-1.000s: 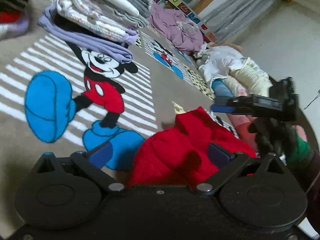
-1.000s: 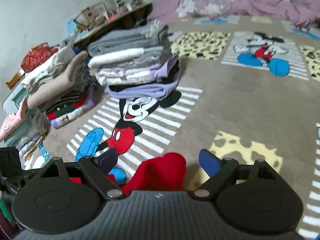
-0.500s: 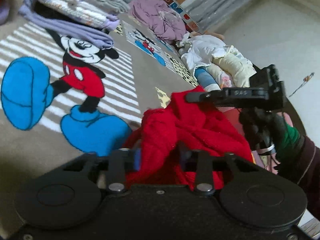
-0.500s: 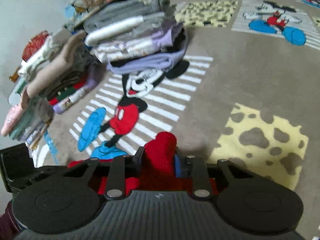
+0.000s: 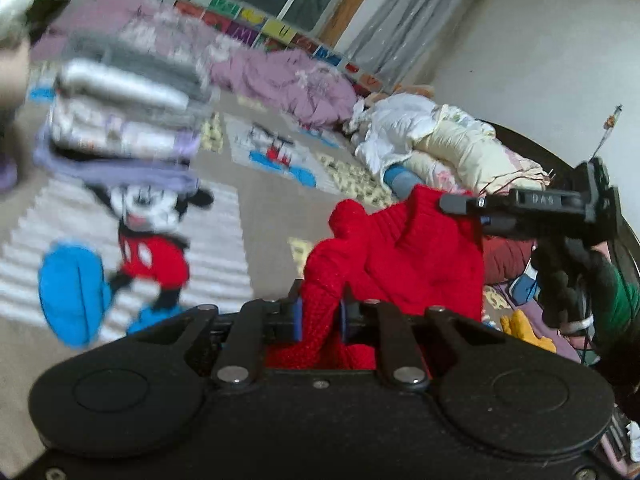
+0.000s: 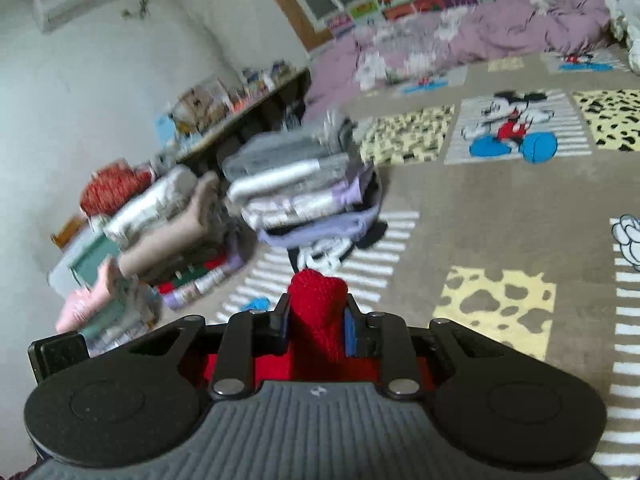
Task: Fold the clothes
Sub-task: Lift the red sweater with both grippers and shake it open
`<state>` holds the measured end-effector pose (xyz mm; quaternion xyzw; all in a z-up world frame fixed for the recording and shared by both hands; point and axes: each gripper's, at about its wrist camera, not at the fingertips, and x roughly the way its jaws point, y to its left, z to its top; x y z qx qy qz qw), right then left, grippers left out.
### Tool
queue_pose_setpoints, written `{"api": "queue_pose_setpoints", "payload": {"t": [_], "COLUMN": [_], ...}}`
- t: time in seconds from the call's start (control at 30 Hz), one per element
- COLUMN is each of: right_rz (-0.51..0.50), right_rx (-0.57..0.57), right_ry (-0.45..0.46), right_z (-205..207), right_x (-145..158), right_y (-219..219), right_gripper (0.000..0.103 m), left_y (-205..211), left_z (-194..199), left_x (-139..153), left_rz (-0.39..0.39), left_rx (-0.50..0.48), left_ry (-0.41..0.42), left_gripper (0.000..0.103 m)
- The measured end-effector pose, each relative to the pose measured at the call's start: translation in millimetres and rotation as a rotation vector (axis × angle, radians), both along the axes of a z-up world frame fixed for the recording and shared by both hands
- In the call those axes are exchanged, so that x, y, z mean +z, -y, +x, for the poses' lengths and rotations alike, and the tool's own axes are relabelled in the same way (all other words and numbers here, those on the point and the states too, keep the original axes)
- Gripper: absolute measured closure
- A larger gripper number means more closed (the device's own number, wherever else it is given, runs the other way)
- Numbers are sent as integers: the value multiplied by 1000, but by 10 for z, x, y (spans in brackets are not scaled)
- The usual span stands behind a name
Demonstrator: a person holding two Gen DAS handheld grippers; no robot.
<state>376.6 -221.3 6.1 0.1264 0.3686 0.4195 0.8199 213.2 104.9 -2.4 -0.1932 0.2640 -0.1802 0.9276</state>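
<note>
Left gripper: jaws have just been closing; a second ago they stood spread over the garment, now both blue pads pinch a fold of the red sweater.
Right gripper: jaws likewise just been closing, from wide apart to clamped on a bunched red edge of the sweater that pokes up between them.
Red sweater: earlier lay heaped on the cartoon-mouse rug; now it hangs lifted clear of the rug, stretched between the two grippers. In the left wrist view the right gripper bites its far upper edge.
Hand: gloved, with a green cuff, grips the right tool's handle, right of the sweater.
Folded stack: sits on the rug beyond the sweater, left; now seen from a higher angle than before, and blurred.
Second stack: left of the first, by the wall.
Purple bedding: at the rug's far edge, well apart from the sweater.
Cream and white heap: behind the sweater, near the wall.
</note>
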Motion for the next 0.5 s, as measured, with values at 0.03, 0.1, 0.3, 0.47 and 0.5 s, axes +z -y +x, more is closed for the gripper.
{"api": "queue_pose_setpoints", "payload": {"t": [0.03, 0.1, 0.3, 0.47, 0.5], "right_rz": [16, 52, 125, 166, 174], "right_rx": [-8, -32, -96, -155, -170], "right_ry": [10, 34, 102, 157, 169], "right_z": [-23, -40, 80, 294, 346], "right_x": [53, 169, 529, 772, 819], "right_y": [42, 111, 212, 200, 194], "right_gripper": [77, 77, 78, 78, 78], "left_y": [12, 32, 121, 151, 148], "left_z": [19, 72, 396, 784, 860], "left_x": [125, 358, 944, 1258, 1313], "left_rz": [22, 66, 232, 333, 352], "left_rx": [-1, 0, 11, 36, 42], "left_ry": [17, 49, 117, 159, 169], "left_gripper": [89, 90, 90, 90, 90]}}
